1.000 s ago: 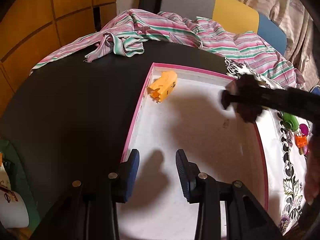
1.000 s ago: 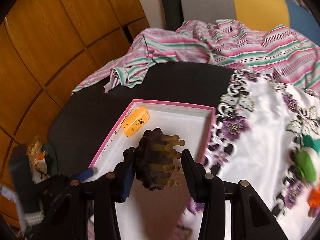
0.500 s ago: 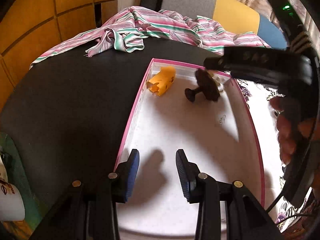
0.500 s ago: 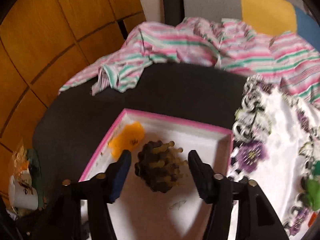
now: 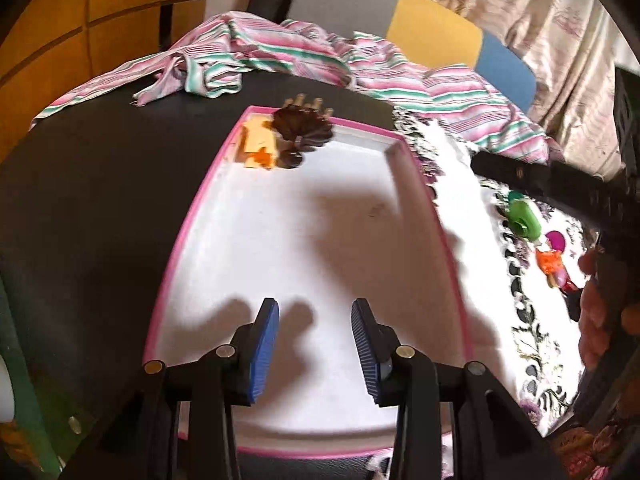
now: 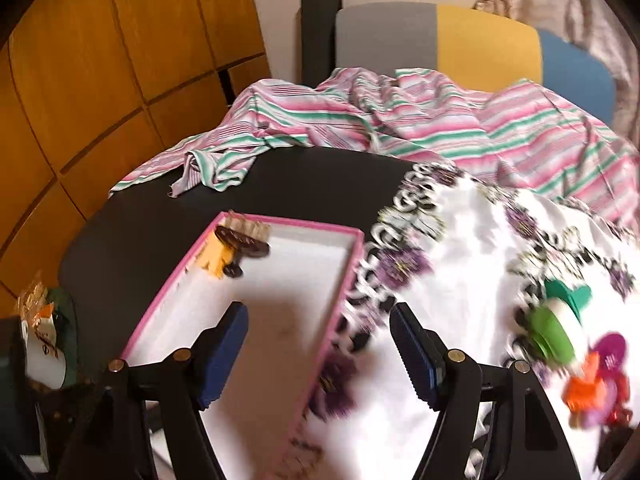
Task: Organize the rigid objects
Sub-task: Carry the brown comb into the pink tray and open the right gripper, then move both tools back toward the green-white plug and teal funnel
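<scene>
A pink-rimmed white tray [image 5: 188, 220] [image 6: 168, 296] lies on the black table. In its far left corner a dark brown hair brush [image 5: 302, 128] [image 6: 240, 242] lies beside an orange-yellow toy [image 5: 258, 146] [image 6: 214, 258]. My left gripper [image 5: 314, 344] is open and empty over the tray's near end. My right gripper [image 6: 320, 356] is wide open and empty above the tray's right rim; its arm [image 5: 560, 184] shows in the left wrist view. A green toy [image 5: 522, 220] [image 6: 550, 332], a magenta disc [image 6: 610, 350] and an orange piece [image 5: 550, 262] [image 6: 584, 390] lie on the floral cloth.
A white floral cloth [image 6: 472, 248] covers the table's right side. A pink-green striped shirt [image 5: 280, 60] [image 6: 400, 120] lies at the back before a chair [image 6: 440, 40]. Wooden panels [image 6: 100, 60] stand left. A cup [image 6: 42, 356] sits at the lower left.
My right gripper opened and let go of the brush, which now lies in the tray's far corner beside the orange toy. The gripper then drew back to the right. The left gripper stayed put.
</scene>
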### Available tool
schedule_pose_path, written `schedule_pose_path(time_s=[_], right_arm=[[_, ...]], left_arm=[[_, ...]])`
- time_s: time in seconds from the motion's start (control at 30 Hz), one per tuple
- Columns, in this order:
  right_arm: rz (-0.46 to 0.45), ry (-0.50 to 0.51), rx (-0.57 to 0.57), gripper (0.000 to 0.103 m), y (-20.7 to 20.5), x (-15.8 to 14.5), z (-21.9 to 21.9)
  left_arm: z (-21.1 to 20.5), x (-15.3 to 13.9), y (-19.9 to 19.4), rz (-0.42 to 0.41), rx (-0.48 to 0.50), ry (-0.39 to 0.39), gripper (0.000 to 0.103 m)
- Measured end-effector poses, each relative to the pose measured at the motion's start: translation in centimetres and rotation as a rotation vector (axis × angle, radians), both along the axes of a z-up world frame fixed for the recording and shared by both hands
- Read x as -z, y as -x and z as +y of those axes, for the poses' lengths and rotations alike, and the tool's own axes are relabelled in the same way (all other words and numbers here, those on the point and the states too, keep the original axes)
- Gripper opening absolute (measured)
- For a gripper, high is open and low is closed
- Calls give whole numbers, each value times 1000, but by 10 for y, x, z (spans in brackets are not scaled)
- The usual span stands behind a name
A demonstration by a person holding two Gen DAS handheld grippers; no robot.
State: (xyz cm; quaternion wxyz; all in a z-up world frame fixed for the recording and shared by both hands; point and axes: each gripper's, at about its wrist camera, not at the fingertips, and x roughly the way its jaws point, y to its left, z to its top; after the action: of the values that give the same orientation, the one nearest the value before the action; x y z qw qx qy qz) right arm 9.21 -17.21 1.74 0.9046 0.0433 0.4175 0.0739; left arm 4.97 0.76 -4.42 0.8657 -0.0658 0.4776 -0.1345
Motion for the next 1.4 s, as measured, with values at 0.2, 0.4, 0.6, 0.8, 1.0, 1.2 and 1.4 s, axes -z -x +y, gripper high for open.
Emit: schedule_pose_path(time_s=[0.2,0.4,0.6,0.8,1.0,1.2,1.4], right_arm=[[22,39,54,74,31,8,-27],[57,71,115,74,55,22,-59],[100,82,181,74,73,36,-94],[97,76,277,74,76,40,-139],[16,48,312,74,46,26,-171],[-9,93,289,74,7,30,-179],[77,37,218,76,2,51,-169]], left_arm=[[-17,-5,14,-10,74,85,39],[-46,-15,31,-50,174,120,42],[-74,-17,44,-49,256,115,42],[-96,-14,55,-38,308,103,42],[-111,-12,62,-26,330,95,42],[-110,-12,62,-26,313,69,42],[-108,-12,58,-32,274,59,42]])
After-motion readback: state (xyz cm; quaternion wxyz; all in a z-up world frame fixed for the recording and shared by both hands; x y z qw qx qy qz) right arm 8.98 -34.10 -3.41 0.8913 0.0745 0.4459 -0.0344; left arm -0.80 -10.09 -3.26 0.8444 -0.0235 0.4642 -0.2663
